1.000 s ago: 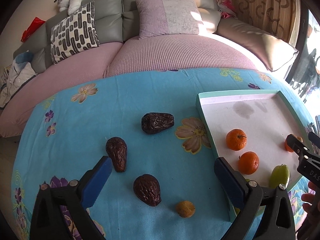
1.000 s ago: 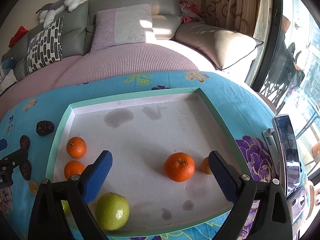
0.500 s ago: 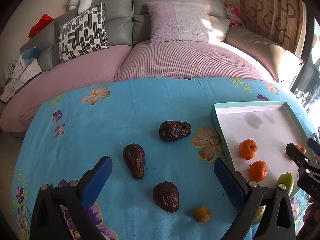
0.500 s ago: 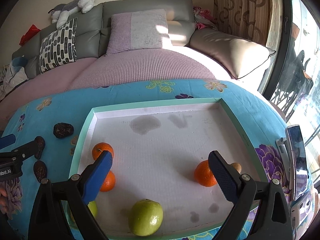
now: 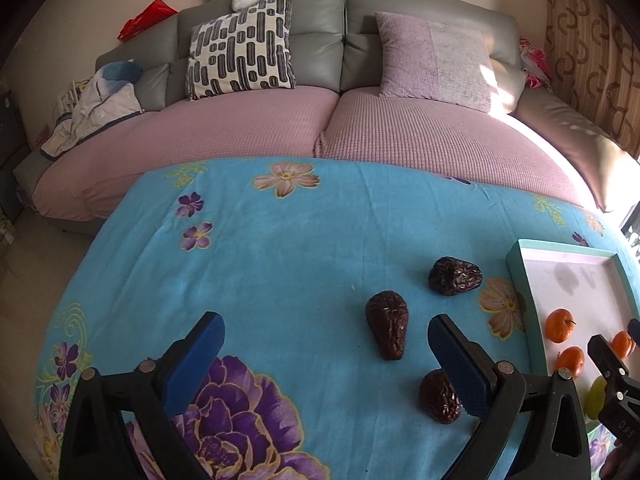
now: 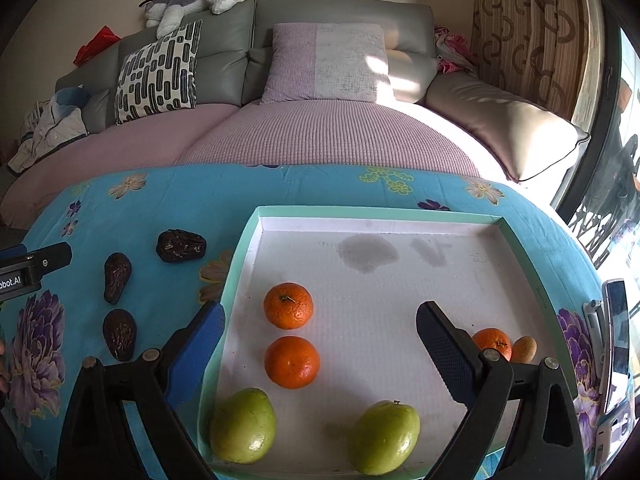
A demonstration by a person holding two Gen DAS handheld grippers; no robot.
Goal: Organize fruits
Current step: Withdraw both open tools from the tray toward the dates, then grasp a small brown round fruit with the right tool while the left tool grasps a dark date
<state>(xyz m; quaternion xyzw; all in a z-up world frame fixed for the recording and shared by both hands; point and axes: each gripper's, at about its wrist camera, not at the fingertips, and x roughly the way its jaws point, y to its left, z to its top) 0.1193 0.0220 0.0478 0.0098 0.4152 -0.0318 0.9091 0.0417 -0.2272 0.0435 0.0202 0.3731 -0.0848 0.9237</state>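
Right wrist view: right gripper [image 6: 320, 344] hangs w/ jaws wide, nothing in them, over the tray [image 6: 376, 213]. Bottom of frame sit two green fruits [image 6: 243, 426], above them two oranges [image 6: 292, 362], a third orange [image 6: 493, 342] at right w/ a small brown fruit [image 6: 525, 349] touching it. Left wrist view: left gripper [image 5: 326, 354] also wide & empty over the blue cloth on the desk [image 5: 280, 264]; three dark wrinkled fruits [image 5: 387, 329] lie right of center, still outside the tray. Risk, imo: the nearest one sits partly behind the right jaw, so closing blind could nudge it away; round oranges may roll if the tray gets bumped.
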